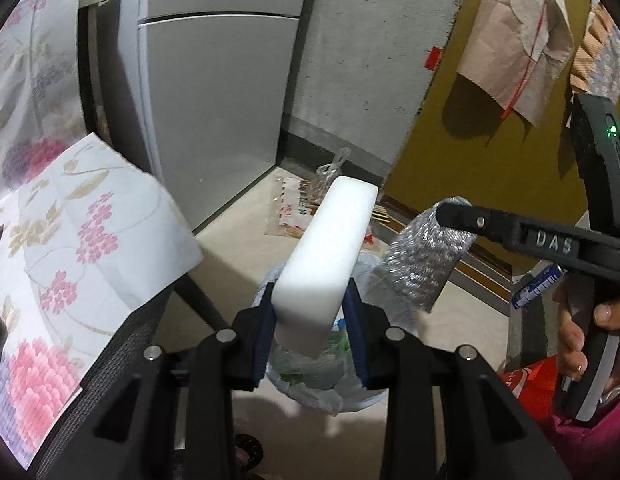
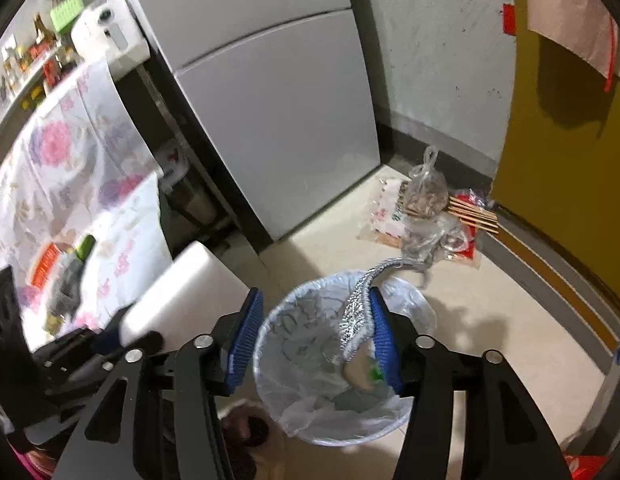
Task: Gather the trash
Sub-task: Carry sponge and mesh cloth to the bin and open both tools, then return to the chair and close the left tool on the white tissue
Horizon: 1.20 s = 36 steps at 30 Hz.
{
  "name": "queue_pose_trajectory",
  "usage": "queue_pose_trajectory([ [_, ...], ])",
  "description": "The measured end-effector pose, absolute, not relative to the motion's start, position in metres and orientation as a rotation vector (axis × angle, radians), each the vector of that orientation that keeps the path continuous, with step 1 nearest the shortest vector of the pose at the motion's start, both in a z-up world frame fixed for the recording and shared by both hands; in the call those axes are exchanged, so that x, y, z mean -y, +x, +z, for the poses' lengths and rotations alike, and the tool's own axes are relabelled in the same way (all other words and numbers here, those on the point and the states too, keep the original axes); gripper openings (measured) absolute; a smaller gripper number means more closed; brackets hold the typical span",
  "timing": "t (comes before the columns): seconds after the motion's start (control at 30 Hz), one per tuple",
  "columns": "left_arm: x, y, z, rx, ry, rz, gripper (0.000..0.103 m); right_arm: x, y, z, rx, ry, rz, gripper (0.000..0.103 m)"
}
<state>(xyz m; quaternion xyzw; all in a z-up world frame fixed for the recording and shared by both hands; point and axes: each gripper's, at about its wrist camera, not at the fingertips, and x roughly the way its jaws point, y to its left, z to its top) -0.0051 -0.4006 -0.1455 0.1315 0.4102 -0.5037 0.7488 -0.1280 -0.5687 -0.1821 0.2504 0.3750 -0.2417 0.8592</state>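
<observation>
My left gripper (image 1: 312,320) is shut on a white foam block (image 1: 328,256), held above the lined trash bin (image 1: 310,384). The block also shows in the right wrist view (image 2: 190,284). My right gripper (image 2: 316,340) is open above the bin (image 2: 278,360). A silver glittery scrub pad (image 2: 360,308) lies against its right finger, hanging over the bin; it is not clamped. In the left wrist view the pad (image 1: 426,256) hangs at the right gripper's tip (image 1: 458,212). The bin holds a plastic liner and some trash.
A grey fridge (image 2: 278,92) stands behind the bin. A table with a floral cloth (image 2: 62,168) is at left. Plastic bags and wooden sticks (image 2: 430,208) lie on the floor by the yellow door (image 2: 570,152).
</observation>
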Motion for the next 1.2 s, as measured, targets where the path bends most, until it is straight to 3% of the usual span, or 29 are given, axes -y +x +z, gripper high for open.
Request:
queue_pose_trajectory([
  [0.17,0.396,-0.001,-0.146,-0.902,0.279,-1.086,0.031,0.561,-0.123,-0.187,-0.867,0.467,-0.554,0.069],
  [0.37,0.405,-0.009,-0.145,-0.908,0.294,-1.137,0.033,0.555,-0.138,-0.166,-0.778,0.456,-0.578,0.069],
  [0.4,0.409,-0.012,-0.146,-0.91,0.311,-1.149,0.036,0.554,-0.14,-0.162,-0.762,0.453,-0.584,0.069],
  [0.5,0.416,-0.015,-0.147,-0.912,0.322,-1.16,0.059,0.551,-0.146,-0.148,-0.716,0.441,-0.597,0.069],
  [0.53,0.416,-0.014,-0.146,-0.914,0.317,-1.159,0.062,0.551,-0.148,-0.144,-0.705,0.438,-0.596,0.069],
  [0.83,0.374,0.009,-0.132,-0.878,0.275,-1.07,0.063,0.534,-0.143,-0.127,-0.657,0.416,-0.555,0.069],
  [1.2,0.247,0.038,-0.109,-0.808,0.232,-0.817,0.064,0.456,-0.081,-0.106,-0.59,0.357,-0.278,0.069],
])
